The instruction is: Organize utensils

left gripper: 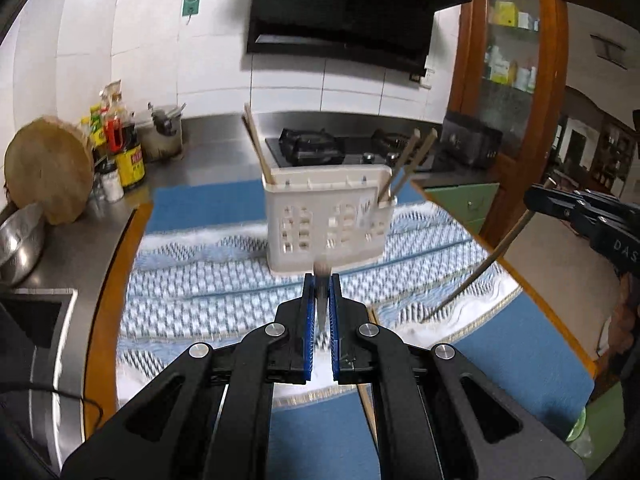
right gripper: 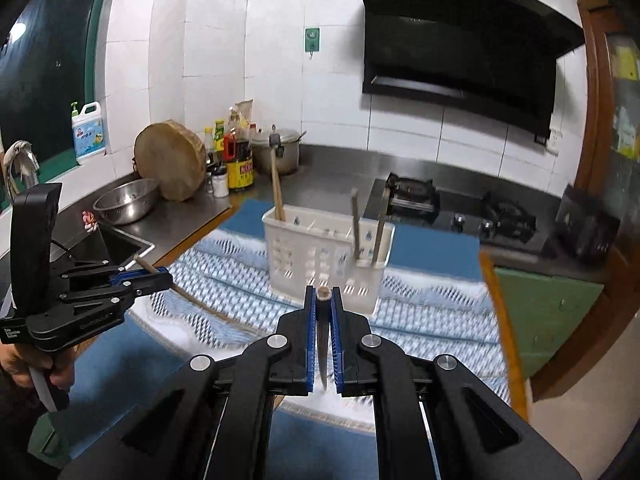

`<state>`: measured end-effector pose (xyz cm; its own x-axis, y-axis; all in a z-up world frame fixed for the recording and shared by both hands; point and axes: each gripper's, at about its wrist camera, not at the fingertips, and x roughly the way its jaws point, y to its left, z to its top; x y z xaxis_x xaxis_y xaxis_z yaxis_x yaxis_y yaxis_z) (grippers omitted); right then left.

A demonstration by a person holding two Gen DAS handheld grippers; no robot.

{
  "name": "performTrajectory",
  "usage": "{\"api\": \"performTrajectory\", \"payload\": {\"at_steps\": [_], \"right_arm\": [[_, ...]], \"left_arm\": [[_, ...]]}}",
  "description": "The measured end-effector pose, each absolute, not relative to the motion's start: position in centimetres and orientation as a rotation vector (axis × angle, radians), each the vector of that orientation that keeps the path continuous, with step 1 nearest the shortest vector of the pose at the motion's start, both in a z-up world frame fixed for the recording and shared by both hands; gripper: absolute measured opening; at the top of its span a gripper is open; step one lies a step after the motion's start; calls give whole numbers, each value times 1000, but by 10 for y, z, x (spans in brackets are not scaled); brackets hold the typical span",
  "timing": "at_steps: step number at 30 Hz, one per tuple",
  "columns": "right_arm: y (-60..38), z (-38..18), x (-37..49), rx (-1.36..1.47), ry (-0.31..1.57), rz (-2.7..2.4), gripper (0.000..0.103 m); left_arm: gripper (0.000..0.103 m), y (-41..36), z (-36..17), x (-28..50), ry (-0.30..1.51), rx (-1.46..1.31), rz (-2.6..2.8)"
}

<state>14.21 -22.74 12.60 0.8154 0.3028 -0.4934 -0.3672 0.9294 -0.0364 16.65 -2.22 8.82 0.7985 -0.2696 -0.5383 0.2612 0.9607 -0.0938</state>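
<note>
Currently one chopstick (left gripper: 322, 280) is clamped in the left tool (left gripper: 322, 276) and another (right gripper: 323, 300) in the right tool (right gripper: 323, 292), raised before the white utensil caddy (right gripper: 320, 256); light, stiff, slippery sticks are best pinched mid-length.

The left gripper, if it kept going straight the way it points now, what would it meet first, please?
Most likely the white utensil caddy on the blue mat: it stands directly beyond the left gripper, shut on a chopstick. Depth between them is unclear.
</note>
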Motion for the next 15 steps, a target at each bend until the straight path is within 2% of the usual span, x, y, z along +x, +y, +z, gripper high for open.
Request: {"api": "performTrajectory", "payload": {"at_steps": [15], "right_arm": [[-237, 211, 224, -117, 426, 332, 7]], "left_arm": [[5, -16, 186, 238, 407, -82, -307]]}}
